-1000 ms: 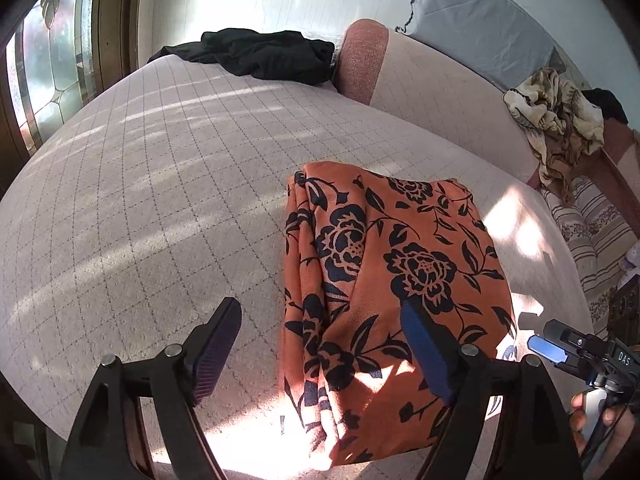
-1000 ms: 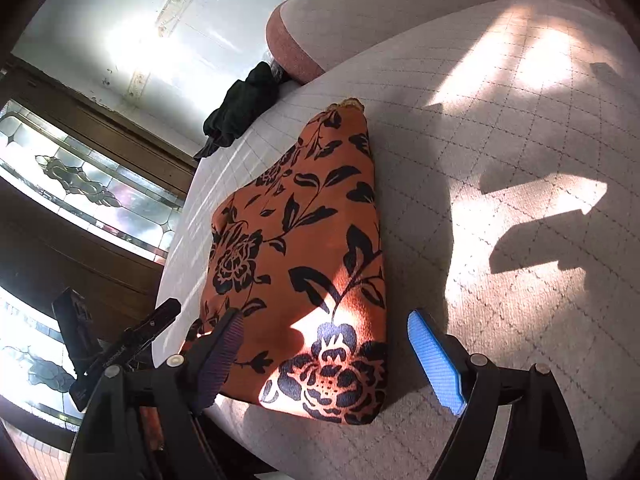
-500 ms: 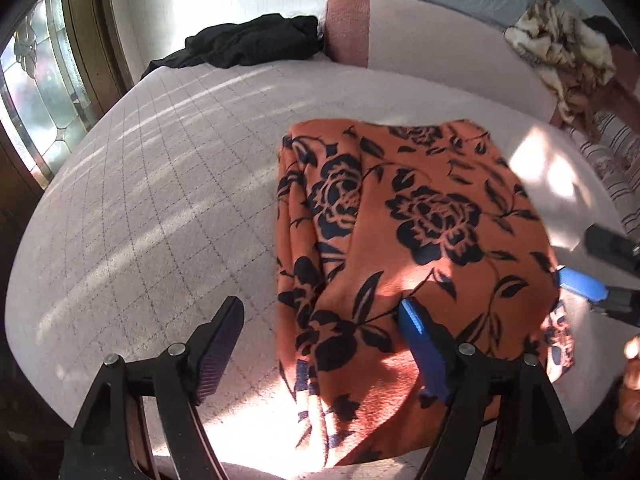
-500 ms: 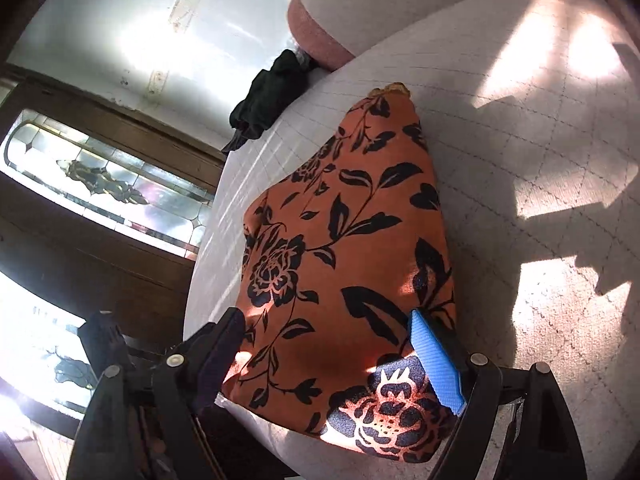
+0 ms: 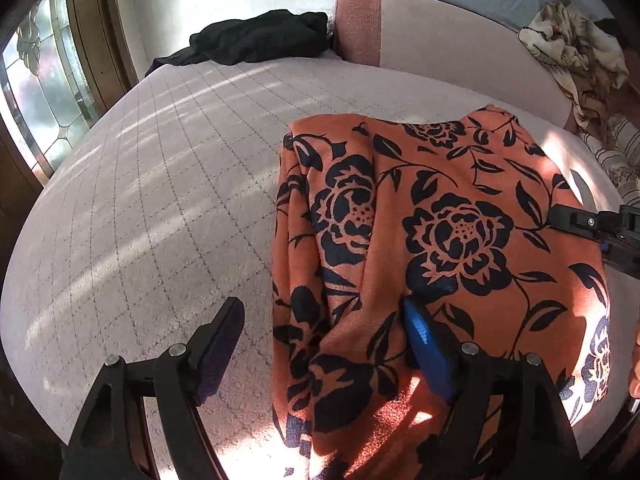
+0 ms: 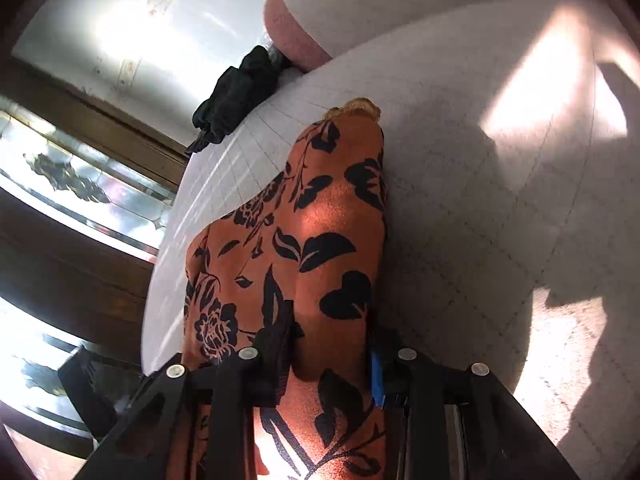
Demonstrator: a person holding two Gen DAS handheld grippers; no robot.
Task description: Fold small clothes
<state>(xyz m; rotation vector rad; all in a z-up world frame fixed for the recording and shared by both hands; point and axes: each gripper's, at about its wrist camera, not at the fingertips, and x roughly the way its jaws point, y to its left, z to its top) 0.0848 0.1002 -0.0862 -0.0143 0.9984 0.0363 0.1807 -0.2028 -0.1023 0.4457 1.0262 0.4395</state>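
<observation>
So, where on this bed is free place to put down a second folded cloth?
The widest bare patch of the quilted cover lies between the orange floral cloth and the window side, reaching up to the black garment. Another bare stretch lies on the cloth's other side. It is crowded at the near edge, where both tools work on the cloth.

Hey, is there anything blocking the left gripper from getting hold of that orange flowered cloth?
Nothing visible. The left gripper, jaws opening, already straddles the near edge of the orange cloth, with only bare quilted bed beside it.
</observation>
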